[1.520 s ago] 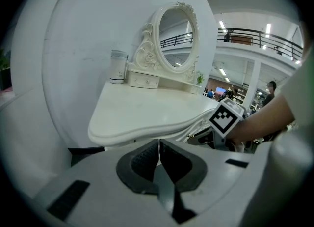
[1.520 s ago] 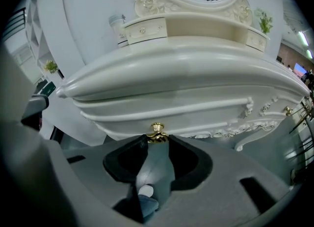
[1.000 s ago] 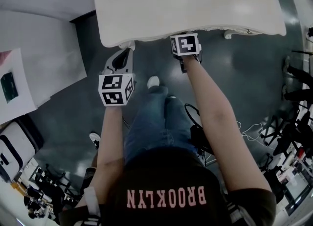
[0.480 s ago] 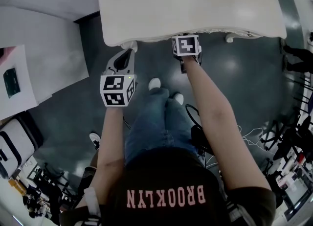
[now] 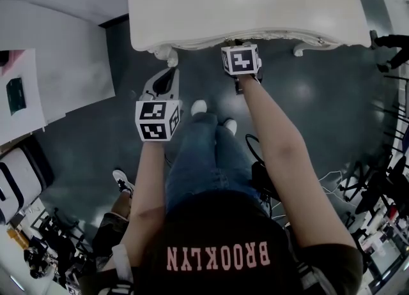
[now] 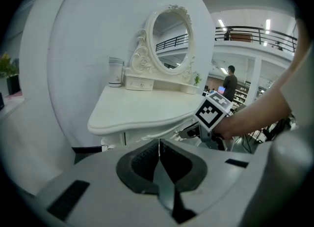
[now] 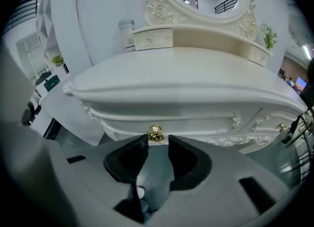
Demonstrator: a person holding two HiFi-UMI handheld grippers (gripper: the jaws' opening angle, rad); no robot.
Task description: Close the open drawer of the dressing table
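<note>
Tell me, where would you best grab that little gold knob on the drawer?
Probably pinch the gold knob across its left and right sides, coming straight from the front: it juts out of the drawer front, with clear space either side.

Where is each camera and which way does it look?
Head view: on the person's head, looking down at the dressing table and floor; both forearms and jeans show.
Right gripper view: on the right hand-held gripper, facing the table's front; its closing jaws show, the gold knob just ahead, not between them.
Left gripper view: on the left hand-held gripper, facing the table's corner and mirror; its shut jaws and the right forearm show.
Shared: the dressing table in all three; the right forearm in head and left gripper views.
</note>
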